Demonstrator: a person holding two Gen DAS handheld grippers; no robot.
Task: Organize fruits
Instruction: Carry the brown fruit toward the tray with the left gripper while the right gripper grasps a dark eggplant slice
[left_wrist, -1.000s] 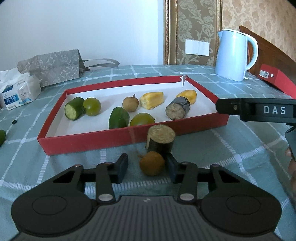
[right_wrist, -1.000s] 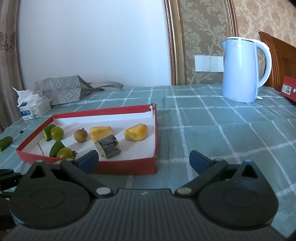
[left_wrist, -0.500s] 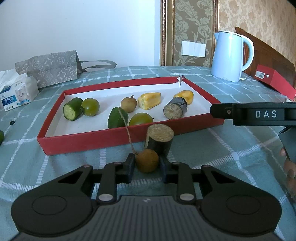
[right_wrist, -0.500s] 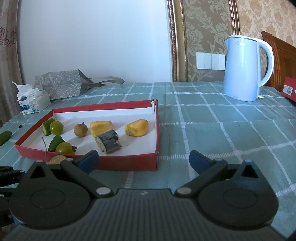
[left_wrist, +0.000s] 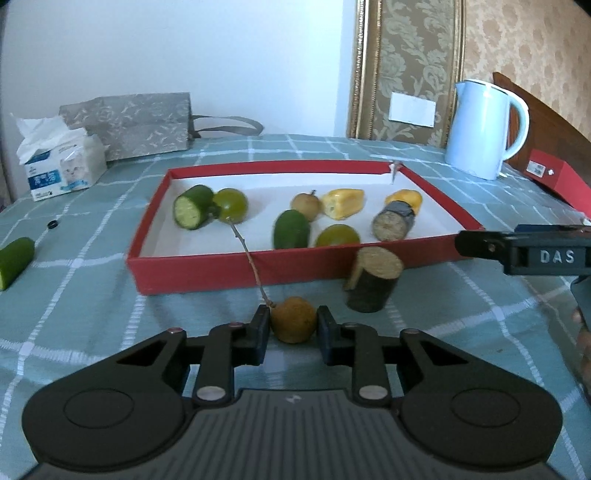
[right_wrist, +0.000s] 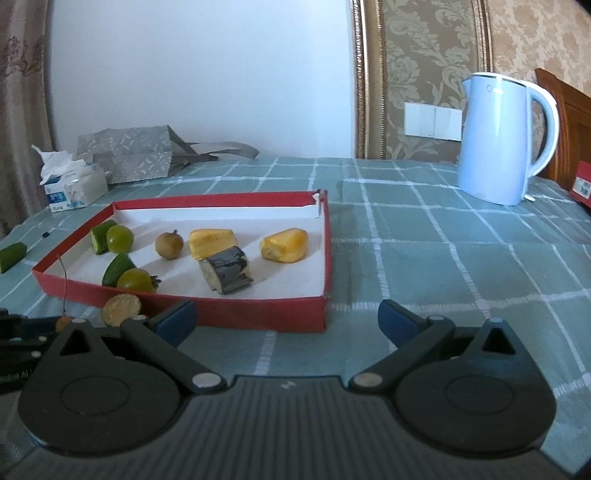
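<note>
Brown longan (left_wrist: 293, 319) (long-stemmed), clamped in left gripper (left_wrist: 291, 334)

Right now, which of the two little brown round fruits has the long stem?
The brown fruit gripped by the left gripper, outside the red tray; its long thin stem sticks up. The tray's brown fruit has only a stub.

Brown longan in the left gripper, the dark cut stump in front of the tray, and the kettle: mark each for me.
Brown longan (left_wrist: 293, 319): left wrist view, middle of its skin.
Dark cut stump (left_wrist: 373, 284): left wrist view, its side wall.
Kettle (right_wrist: 495, 144): right wrist view, middle of its body.
</note>
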